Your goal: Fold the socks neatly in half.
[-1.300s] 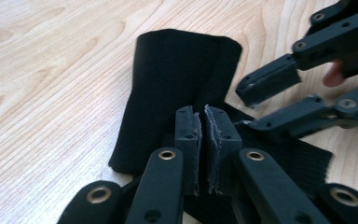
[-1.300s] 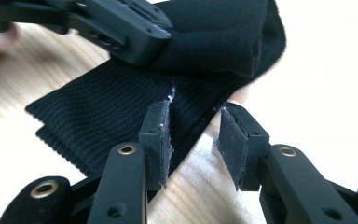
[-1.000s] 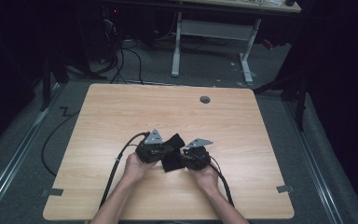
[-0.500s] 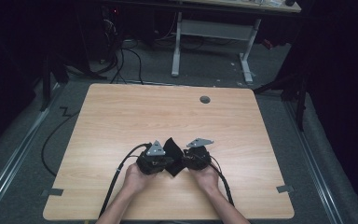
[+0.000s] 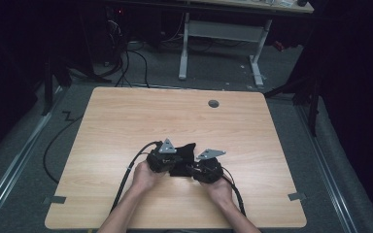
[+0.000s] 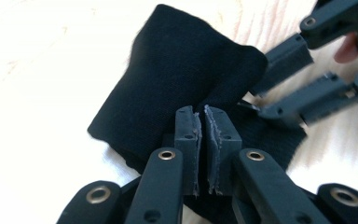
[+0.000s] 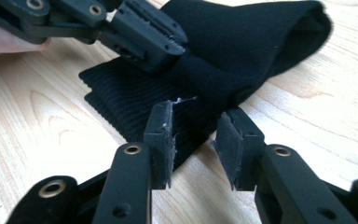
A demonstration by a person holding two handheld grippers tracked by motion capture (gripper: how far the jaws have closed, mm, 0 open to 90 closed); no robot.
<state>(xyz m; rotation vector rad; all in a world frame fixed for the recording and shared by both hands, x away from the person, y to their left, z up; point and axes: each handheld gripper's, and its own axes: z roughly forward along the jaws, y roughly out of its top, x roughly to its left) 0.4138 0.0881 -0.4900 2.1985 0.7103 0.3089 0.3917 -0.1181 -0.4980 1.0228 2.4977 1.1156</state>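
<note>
A black cloth (image 5: 185, 154), like a sock with a ribbed cuff (image 7: 121, 95), lies on the wooden table (image 5: 126, 126) between both grippers. My left gripper (image 5: 178, 163) is shut on a bunched fold of the cloth (image 6: 177, 70); its pads (image 6: 186, 126) stand almost together. The right gripper view shows that same grip (image 7: 165, 44) from the side. My right gripper (image 7: 195, 128) stands part open, its jaws have just been closing, and the cuff's edge lies between them untouched. In the high view it (image 5: 190, 169) points left at the cloth.
A round cable hole (image 5: 213, 103) sits near the table's far edge. Tape marks (image 5: 54, 199) lie at the near corners. A cable (image 5: 126, 179) trails from the left gripper toward the near edge. Desk legs (image 5: 183, 48) and cables stand on the floor beyond.
My left gripper has moved a little toward the near edge, drawing the cloth with it. The right gripper has stayed where it was.
</note>
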